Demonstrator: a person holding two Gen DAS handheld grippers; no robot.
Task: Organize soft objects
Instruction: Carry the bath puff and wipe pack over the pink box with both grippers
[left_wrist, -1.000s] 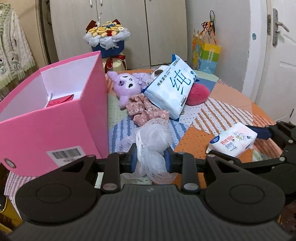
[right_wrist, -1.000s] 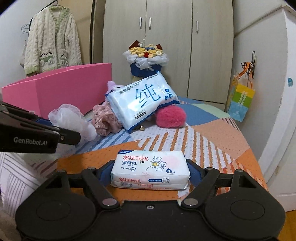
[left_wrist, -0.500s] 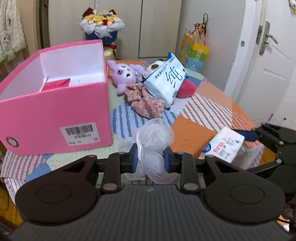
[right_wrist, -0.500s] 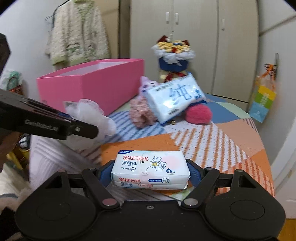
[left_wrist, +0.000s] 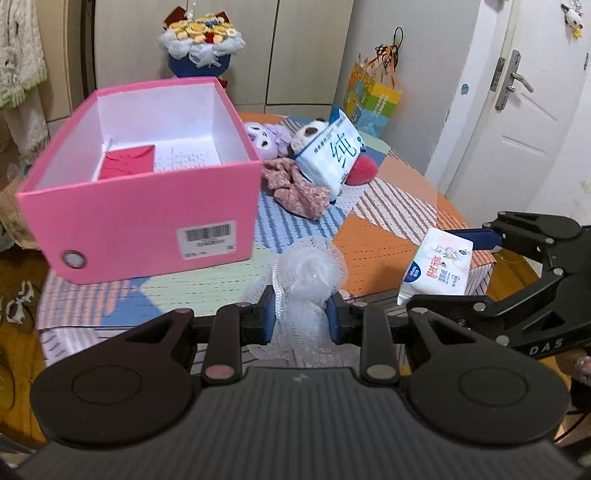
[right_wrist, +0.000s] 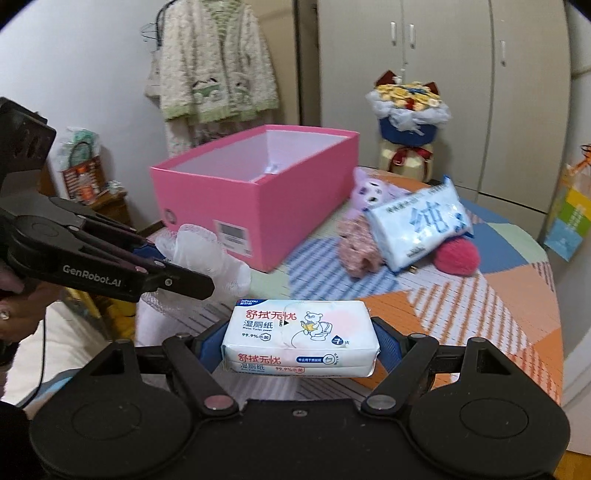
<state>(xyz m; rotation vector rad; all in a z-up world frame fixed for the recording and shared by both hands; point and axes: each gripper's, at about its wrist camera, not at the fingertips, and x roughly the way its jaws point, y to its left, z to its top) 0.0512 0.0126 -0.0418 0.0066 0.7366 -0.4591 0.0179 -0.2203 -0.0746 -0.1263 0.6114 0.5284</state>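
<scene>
My left gripper (left_wrist: 300, 314) is shut on a white mesh bath puff (left_wrist: 308, 271), held in the air near the table's front edge, in front of the open pink box (left_wrist: 140, 218). The puff also shows in the right wrist view (right_wrist: 203, 258). My right gripper (right_wrist: 301, 341) is shut on a white pack of wet wipes (right_wrist: 301, 338), lifted above the table; the pack shows in the left wrist view (left_wrist: 439, 267) to the right. The pink box (right_wrist: 258, 206) holds a red item (left_wrist: 127, 166).
On the patchwork table (left_wrist: 388, 218) lie a purple plush (left_wrist: 262, 138), a floral scrunchie (left_wrist: 299, 190), a large blue-white tissue pack (left_wrist: 334, 155) and a red pompom (left_wrist: 362, 171). A bouquet (left_wrist: 201, 42) stands behind. A door (left_wrist: 524, 110) is to the right.
Both grippers have pulled back and risen from the table with their loads. The pink box interior now shows from above.
</scene>
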